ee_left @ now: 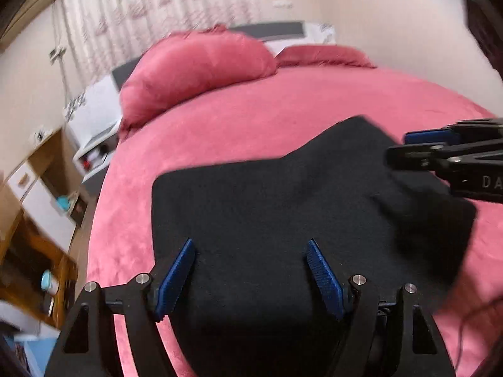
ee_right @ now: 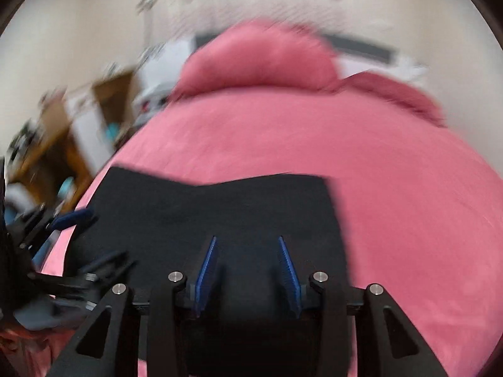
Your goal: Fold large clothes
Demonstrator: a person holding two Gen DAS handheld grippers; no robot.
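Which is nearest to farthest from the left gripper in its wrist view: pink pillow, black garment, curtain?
1. black garment, directly under the left gripper
2. pink pillow, at the bed's far end, left
3. curtain, behind the bed

Bed covered with a pink plush spread. Black garment lies flat on it at 6 o'clock, folded, far edge stepped. Two pink pillows rest at the head: large pillow at 11 o'clock, flatter pillow at 1 o'clock.
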